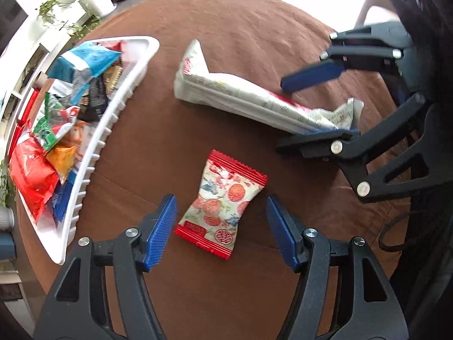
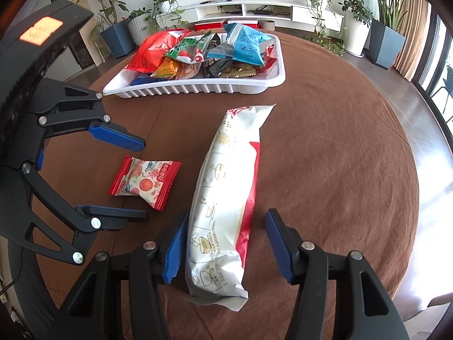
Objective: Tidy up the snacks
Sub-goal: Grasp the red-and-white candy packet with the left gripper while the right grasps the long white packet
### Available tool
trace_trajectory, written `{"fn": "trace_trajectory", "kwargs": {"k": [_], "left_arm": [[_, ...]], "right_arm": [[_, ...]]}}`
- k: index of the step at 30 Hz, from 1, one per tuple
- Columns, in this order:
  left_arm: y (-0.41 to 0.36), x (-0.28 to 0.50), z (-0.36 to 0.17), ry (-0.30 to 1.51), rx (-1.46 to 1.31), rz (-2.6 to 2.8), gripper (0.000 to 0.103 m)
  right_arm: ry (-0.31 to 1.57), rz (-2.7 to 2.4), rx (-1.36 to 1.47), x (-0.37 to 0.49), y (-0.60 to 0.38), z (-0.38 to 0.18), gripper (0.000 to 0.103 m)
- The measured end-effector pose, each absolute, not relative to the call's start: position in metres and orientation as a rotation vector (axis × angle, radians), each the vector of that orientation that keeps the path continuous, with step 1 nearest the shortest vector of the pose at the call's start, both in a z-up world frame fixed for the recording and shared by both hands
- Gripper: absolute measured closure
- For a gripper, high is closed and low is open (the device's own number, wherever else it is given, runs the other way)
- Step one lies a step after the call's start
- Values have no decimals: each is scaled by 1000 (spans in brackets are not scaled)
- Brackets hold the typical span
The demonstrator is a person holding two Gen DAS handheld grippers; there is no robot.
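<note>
A small red-edged snack packet (image 1: 222, 204) lies on the brown table, between the open jaws of my left gripper (image 1: 220, 226); it also shows in the right wrist view (image 2: 145, 180). A long white and red snack bag (image 2: 223, 198) lies lengthwise between the open jaws of my right gripper (image 2: 223, 243), the left pad touching its side; it also shows in the left wrist view (image 1: 254, 99). A white tray (image 2: 198, 87) full of several snack packets stands beyond; it is at the left in the left wrist view (image 1: 113, 119). Neither gripper holds anything.
The round brown table (image 2: 325, 155) has bare cloth to the right of the long bag. Potted plants (image 2: 379, 28) and a white TV shelf (image 2: 254, 8) stand past the table's far edge. Wooden floor lies to the right.
</note>
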State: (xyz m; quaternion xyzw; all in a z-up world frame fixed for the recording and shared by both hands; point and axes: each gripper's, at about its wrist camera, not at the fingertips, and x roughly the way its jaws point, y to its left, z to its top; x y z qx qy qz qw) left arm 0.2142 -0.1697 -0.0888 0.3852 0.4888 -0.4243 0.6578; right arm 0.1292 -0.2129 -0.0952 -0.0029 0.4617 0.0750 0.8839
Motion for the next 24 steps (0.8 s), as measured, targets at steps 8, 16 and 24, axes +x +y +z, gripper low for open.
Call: {"fn": "trace_trajectory", "kwargs": {"k": [8, 16, 24], "left_arm": [[-162, 223, -85, 1164, 774, -954, 68], [-146, 218, -85, 1217, 639, -867, 69], [-153, 221, -86, 1243, 642, -831, 71]], "right_arm": [[965, 164, -26, 131, -211, -95, 45], [978, 167, -53, 138, -209, -94, 49], [995, 165, -87, 143, -206, -95, 55]]}}
